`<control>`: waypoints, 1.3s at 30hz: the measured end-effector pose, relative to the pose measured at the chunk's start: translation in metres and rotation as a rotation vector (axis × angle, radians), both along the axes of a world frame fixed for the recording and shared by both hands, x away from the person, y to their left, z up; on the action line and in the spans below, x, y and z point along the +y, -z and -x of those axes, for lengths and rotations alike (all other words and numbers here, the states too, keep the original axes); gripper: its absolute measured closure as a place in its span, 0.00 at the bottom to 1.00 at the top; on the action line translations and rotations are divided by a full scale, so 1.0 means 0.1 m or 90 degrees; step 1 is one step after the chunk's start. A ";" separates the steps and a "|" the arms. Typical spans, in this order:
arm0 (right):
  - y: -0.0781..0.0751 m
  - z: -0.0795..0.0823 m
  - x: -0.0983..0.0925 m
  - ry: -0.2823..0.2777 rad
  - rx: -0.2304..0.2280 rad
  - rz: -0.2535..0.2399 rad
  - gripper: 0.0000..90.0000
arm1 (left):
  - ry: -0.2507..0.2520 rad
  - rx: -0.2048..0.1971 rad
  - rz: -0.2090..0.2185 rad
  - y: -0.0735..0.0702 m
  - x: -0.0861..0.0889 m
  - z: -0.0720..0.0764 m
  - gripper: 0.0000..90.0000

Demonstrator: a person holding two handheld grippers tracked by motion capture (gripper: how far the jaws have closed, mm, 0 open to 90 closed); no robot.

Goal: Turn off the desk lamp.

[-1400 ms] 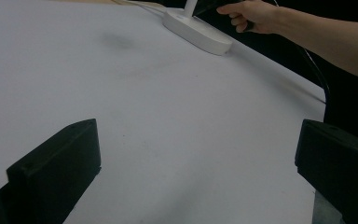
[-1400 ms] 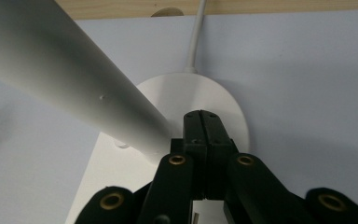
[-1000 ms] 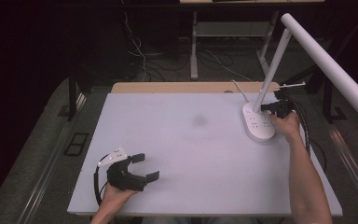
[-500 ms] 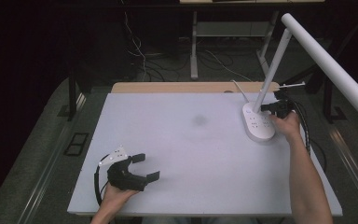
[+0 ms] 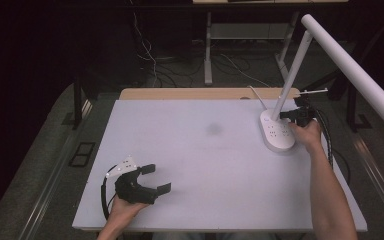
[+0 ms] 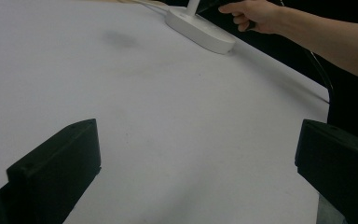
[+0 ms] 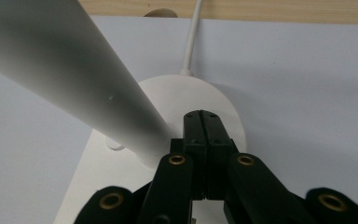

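A white desk lamp stands at the table's back right, its oval base (image 5: 277, 131) on the white tabletop (image 5: 205, 155) and its stem (image 5: 292, 75) leaning up to a long head (image 5: 352, 67). My right gripper (image 5: 286, 115) is shut with nothing between the jaws, its tips over the base (image 7: 205, 93) right beside the foot of the stem (image 7: 65, 70). My left gripper (image 5: 156, 178) rests open near the front left edge, empty, its fingers (image 6: 58, 163) wide apart and pointing across the table toward the lamp base (image 6: 200, 30).
The lamp's white cable (image 7: 192, 37) runs off the back of the base toward a wooden strip (image 5: 205, 93) along the table's far edge. A faint grey smudge (image 5: 213, 129) marks the middle of the tabletop. Dark floor and table legs lie beyond.
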State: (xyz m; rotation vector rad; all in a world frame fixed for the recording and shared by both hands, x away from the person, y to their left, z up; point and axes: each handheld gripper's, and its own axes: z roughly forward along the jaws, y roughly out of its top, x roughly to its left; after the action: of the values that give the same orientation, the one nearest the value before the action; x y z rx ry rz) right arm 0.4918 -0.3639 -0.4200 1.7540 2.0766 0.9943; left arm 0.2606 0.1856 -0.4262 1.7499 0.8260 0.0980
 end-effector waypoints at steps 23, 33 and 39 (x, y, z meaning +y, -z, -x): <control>0.04 0.07 0.01 0.016 -0.020 -0.012 1.00 | -0.001 -0.003 0.002 -0.01 0.01 0.02 0.00; -0.01 0.11 -0.04 0.021 -0.028 -0.002 1.00 | -0.003 -0.001 0.001 0.00 0.00 0.01 0.00; -0.12 0.17 -0.06 0.031 -0.040 -0.010 0.99 | -0.003 -0.002 0.003 -0.01 0.00 0.02 0.00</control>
State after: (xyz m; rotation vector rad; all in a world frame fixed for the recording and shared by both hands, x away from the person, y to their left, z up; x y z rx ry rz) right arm 0.4753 -0.3704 -0.4083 1.7489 1.9830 1.0414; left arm 0.2585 0.1851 -0.4253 1.7427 0.8285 0.1017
